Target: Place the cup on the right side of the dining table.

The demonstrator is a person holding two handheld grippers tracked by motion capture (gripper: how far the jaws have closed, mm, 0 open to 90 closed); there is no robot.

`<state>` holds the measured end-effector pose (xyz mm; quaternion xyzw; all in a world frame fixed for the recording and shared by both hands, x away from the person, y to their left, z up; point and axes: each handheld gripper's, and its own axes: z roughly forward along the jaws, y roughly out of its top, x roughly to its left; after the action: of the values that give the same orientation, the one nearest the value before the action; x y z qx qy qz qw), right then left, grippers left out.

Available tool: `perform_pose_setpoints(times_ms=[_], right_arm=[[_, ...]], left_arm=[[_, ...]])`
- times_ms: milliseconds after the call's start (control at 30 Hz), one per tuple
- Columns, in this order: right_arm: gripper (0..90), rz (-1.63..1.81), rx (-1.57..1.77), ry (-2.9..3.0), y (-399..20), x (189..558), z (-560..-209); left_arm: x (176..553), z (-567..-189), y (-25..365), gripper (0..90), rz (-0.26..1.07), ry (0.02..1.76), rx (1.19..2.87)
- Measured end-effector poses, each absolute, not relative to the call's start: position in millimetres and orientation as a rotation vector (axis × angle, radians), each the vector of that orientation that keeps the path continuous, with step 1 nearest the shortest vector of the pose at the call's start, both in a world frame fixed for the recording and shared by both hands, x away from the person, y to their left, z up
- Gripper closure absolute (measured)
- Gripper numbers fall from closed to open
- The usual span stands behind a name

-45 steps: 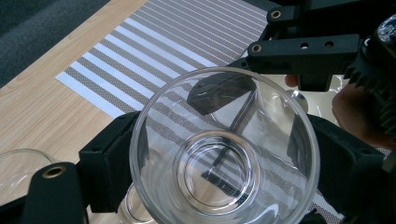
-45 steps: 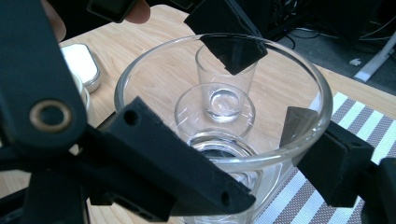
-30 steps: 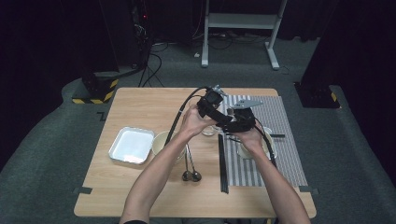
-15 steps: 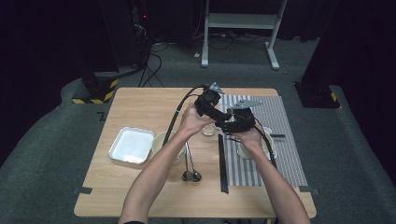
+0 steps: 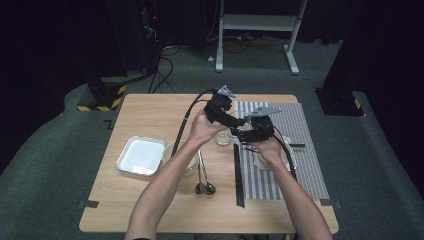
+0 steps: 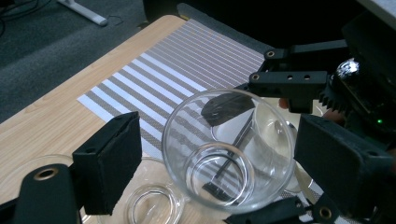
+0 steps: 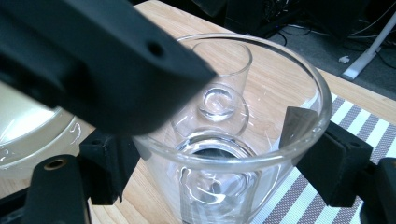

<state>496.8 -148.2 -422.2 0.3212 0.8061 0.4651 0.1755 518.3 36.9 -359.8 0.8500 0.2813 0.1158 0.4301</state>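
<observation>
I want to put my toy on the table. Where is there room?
The bare wood behind the white tray, along the table's far left edge, is free. So is the striped mat's far right part. The middle is crowded: both hand-held grippers, the glass cup, a bowl and spoons.

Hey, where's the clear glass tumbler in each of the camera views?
High view: the glass tumbler is just above centre, at the striped mat's left edge, mostly hidden.
Left gripper view: centre, between the black jaws.
Right gripper view: large, centre, between the jaws.
Shared landmark: the striped mat.
</observation>
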Motion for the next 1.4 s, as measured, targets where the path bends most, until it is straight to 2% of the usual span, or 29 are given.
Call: perform_pose_setpoints(times_ms=[733,1400], right_arm=[[20.1,1.314,0.945,2.266,-154.8,496.8,-420.1],[20.1,1.31,0.98,2.253,-158.0,496.7,-418.2]], left_arm=[[512.7,-361.2,63.8,19.6,0.295,0.76,2.072],[503.1,-364.9,93.4,23.0,0.352,0.803,2.048]])
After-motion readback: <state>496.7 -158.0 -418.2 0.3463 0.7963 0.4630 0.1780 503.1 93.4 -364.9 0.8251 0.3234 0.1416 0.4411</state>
